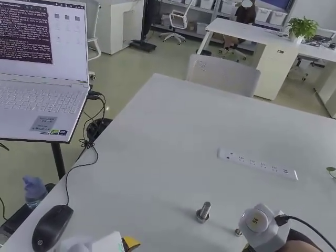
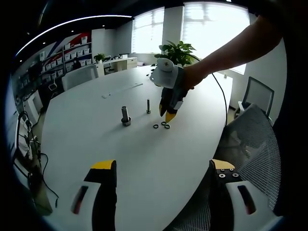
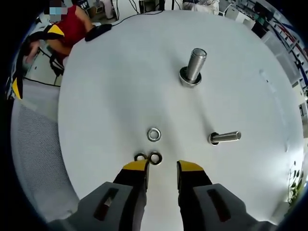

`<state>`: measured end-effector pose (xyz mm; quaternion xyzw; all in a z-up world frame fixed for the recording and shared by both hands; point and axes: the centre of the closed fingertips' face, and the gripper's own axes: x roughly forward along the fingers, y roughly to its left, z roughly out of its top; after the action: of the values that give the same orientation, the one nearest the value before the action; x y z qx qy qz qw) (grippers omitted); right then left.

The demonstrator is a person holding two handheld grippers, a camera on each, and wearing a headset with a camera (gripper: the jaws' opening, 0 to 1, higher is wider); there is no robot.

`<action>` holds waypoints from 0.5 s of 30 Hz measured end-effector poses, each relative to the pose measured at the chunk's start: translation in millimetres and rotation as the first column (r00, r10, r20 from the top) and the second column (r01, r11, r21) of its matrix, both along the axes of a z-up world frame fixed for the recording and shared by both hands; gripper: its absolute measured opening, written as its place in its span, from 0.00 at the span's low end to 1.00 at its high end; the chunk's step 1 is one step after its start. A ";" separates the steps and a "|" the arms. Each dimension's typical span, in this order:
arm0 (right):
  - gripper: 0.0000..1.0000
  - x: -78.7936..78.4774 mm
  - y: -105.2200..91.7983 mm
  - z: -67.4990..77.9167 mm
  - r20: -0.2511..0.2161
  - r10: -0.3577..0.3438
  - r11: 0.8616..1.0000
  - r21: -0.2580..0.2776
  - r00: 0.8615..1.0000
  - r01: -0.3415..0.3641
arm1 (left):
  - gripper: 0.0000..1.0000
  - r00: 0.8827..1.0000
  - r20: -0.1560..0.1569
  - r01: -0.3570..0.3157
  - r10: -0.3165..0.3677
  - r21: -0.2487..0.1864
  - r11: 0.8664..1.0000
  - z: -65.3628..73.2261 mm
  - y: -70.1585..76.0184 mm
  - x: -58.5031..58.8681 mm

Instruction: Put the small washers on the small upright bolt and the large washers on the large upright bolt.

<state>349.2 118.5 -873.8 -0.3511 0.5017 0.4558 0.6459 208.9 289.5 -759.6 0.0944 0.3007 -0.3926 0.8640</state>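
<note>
The large bolt stands upright on the white table, with the thinner small bolt to its right. Three loose washers lie flat in front of them: one washer further out, and a pair touching side by side just ahead of my right gripper. That gripper is open, tips pointing down close above the table, nothing between them. My left gripper is open wide, far back over the table edge, holding nothing. From there I see the right gripper, the washers, the large bolt and the small bolt.
A white power strip lies beyond the large bolt. At the left stand a laptop on a side stand, a black mouse and trailing cables. A grey chair is at the far edge and a mesh chair near the left gripper.
</note>
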 end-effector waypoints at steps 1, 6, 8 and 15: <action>0.25 0.7 0.2 -0.8 0.000 -0.004 1.000 0.000 1.000 0.004 | 0.78 1.000 -0.001 0.001 -0.001 0.000 1.000 -0.5 -0.2 0.4; 0.25 2.4 4.1 -3.1 -0.005 -0.013 1.000 0.001 1.000 0.013 | 0.78 1.000 -0.004 0.004 -0.004 -0.004 1.000 -1.5 -0.8 1.7; 0.25 1.6 5.9 -4.1 -0.008 -0.016 1.000 0.002 1.000 0.016 | 0.78 1.000 -0.006 0.004 -0.004 -0.004 1.000 -2.0 -0.5 2.3; 0.24 1.6 8.1 -7.5 -0.007 -0.032 0.999 -0.007 0.999 0.032 | 0.78 1.000 -0.007 0.001 -0.001 -0.006 1.000 -3.1 2.3 4.3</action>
<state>350.7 126.6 -881.3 -0.3434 0.5113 0.4449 0.6502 213.2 291.7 -762.7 0.0905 0.3023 -0.3943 0.8631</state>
